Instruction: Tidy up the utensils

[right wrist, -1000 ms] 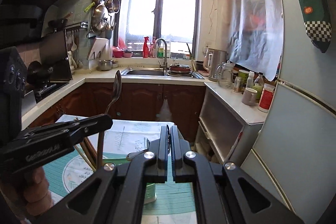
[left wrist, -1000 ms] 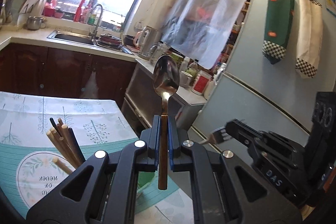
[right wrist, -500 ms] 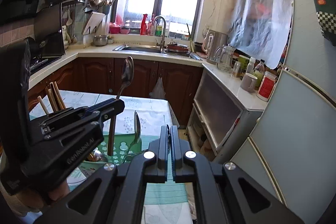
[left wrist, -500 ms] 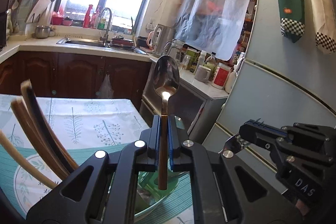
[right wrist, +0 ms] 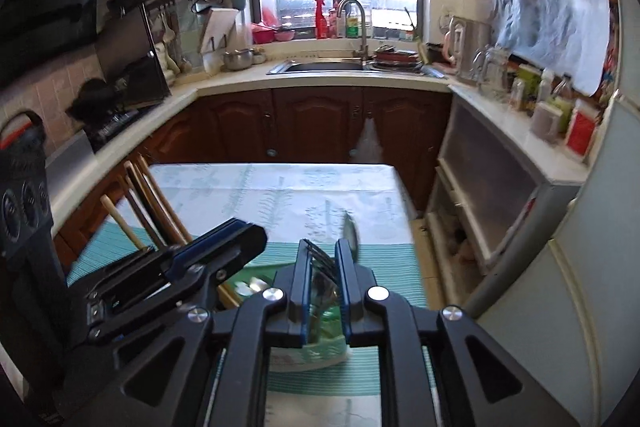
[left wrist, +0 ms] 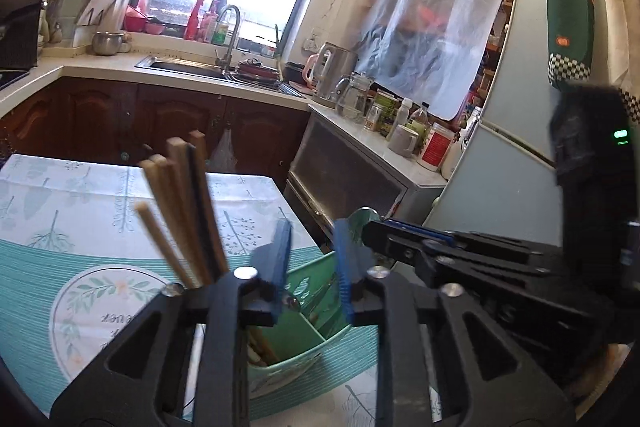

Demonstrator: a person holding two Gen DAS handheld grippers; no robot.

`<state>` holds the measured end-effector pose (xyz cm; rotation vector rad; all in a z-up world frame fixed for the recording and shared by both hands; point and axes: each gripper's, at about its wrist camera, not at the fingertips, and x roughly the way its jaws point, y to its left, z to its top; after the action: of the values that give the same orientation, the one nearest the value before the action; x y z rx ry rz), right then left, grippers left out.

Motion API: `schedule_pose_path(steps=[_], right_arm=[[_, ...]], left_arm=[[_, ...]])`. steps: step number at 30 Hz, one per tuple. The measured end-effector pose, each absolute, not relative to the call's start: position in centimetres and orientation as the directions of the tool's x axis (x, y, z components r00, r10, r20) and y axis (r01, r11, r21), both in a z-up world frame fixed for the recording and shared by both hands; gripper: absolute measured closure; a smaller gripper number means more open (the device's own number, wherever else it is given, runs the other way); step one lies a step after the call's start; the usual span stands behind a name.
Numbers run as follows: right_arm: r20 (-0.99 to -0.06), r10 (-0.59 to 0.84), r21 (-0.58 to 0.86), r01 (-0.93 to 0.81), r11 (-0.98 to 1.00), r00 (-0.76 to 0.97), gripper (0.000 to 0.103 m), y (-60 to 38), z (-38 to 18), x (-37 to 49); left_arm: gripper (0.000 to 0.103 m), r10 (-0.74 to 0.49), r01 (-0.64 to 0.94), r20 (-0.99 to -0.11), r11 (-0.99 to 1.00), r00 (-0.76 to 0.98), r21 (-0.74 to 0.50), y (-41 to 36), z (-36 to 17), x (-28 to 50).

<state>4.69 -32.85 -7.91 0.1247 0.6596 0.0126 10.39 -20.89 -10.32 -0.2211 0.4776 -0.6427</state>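
**Both grippers over the green caddy, jaws parting**

Your left gripper has its jaws opening, a clear gap between the blue pads with nothing gripped; the green utensil caddy sits just below and beyond them, its divider visible through the gap. A bundle of chopsticks stands in the caddy to the left of those jaws. Your right gripper is also opening, jaws only slightly apart. A fork shows in the narrow gap; whether the pads press on it, you cannot tell. A spoon rises just beyond the right jaw's tip.
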Motion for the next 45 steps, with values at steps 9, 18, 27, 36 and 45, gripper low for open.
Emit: schedule_pose_path(steps=[9, 18, 27, 36, 45], right_arm=[[-0.53, 0.164, 0.281, -0.01, 0.96, 0.832, 0.088, -33.6, -5.7, 4.6], [-0.477, 0.204, 0.335, -0.037, 0.942, 0.855, 0.089, -33.2, -3.2, 1.9], [-0.469, 0.206, 0.288, -0.072, 0.955, 0.859, 0.088, -30.2, -2.9, -0.8], [-0.509, 0.199, 0.262, -0.069, 0.962, 0.838, 0.063, -27.1, -4.8, -3.0], [-0.556, 0.161, 0.279, 0.001, 0.96, 0.816, 0.043, -26.7, -5.6, -5.2]], left_arm=[[0.057, -0.572, 0.492, -0.368, 0.819, 0.733, -0.295, -14.2, -6.5, 6.5], [0.056, -0.407, 0.348, -0.56, 0.913, 0.722, -0.214, -8.5, -6.4, 5.6], [0.039, -0.326, 0.309, -0.627, 0.941, 0.708, -0.14, -6.1, -6.2, 2.9], [0.017, -0.238, 0.243, -0.636, 0.967, 0.734, -0.081, -7.8, -4.3, 0.0], [0.009, -0.132, 0.112, -0.698, 0.991, 0.704, -0.075, -7.0, -4.5, -0.7]])
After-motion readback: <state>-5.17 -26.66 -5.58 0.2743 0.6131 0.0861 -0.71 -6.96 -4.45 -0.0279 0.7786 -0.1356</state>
